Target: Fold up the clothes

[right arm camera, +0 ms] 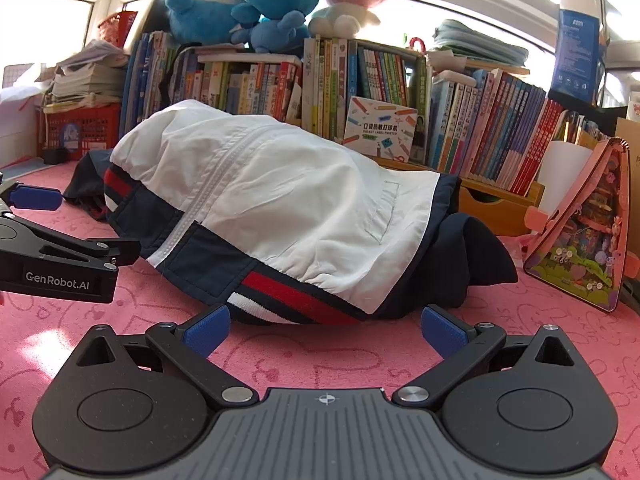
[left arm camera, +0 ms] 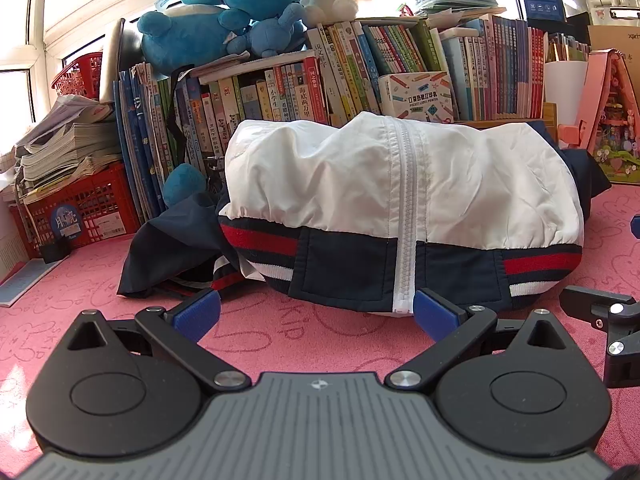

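Nearest, the left gripper (left arm camera: 316, 314) is held just above the pink mat (left arm camera: 280, 336) with its jaws spread wide and nothing between them; one blue pad (left arm camera: 196, 316) is seen just short of the jacket's navy hem. Likewise the right gripper (right arm camera: 325, 330) is carried low over the same mat (right arm camera: 340, 364), released and empty, its blue fingertips (right arm camera: 442, 330) standing apart just in front of the hem. At the left edge of the right wrist view, the left gripper's black body is seen beside the garment.

Just beyond both grippers, the jacket (left arm camera: 400, 200) is laid in a rumpled, puffed-up heap on the mat. Its white body is crossed by a white zipper (left arm camera: 408, 216), and its navy hem is banded with red and white stripes (left arm camera: 260, 238). A navy sleeve (left arm camera: 172, 248) is spread out on the mat to the left of the heap in the left wrist view. In the right wrist view the jacket (right arm camera: 288, 200) is seen at an angle, with more navy cloth bunched at its far right.

Behind the jacket, rows of books (left arm camera: 360, 68) are stood upright, a red crate (left arm camera: 76, 208) is loaded with papers, and a pink toy house (right arm camera: 580, 236) is leaned at the right. Farthest back, blue plush toys (left arm camera: 224, 12) are piled on top of the books.
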{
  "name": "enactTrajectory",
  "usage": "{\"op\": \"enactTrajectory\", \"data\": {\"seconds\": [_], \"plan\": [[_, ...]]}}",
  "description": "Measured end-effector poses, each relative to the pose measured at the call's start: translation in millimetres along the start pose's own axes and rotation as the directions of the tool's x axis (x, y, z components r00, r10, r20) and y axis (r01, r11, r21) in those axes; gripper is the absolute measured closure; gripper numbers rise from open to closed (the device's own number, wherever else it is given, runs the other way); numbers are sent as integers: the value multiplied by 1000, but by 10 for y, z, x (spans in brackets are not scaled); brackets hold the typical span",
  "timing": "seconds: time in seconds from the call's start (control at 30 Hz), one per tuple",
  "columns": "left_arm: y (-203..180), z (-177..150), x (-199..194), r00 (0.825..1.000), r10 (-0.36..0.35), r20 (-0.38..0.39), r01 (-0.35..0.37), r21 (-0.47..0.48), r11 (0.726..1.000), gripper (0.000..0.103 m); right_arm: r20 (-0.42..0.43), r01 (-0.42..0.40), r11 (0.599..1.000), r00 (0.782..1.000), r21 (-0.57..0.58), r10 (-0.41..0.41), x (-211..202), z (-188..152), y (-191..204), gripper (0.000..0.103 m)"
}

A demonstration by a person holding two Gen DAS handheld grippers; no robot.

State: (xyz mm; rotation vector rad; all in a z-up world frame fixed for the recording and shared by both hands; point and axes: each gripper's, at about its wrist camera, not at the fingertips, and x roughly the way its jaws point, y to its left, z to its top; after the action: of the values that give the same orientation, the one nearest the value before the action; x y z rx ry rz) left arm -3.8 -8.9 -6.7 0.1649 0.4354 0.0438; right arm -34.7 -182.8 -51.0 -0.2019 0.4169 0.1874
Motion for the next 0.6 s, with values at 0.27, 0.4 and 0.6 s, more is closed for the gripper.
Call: {"op": "enactTrajectory", "data": {"seconds": [0.27,0.4,0.6], "plan": [[2,-2,5,1000,2,0,-2,1,1000,0,-1,3,1000,1000,-7,-3,2,-4,13,0],[0,-4,6,1000,4,2,-4,1,1000,0,-1,3,1000,1000,-8,-3,3,0,11,0],[0,-13,4,1000,7,4,-7,2,1000,0,-2,4,1000,1000,-11,-4,4,1,13,0]]}}
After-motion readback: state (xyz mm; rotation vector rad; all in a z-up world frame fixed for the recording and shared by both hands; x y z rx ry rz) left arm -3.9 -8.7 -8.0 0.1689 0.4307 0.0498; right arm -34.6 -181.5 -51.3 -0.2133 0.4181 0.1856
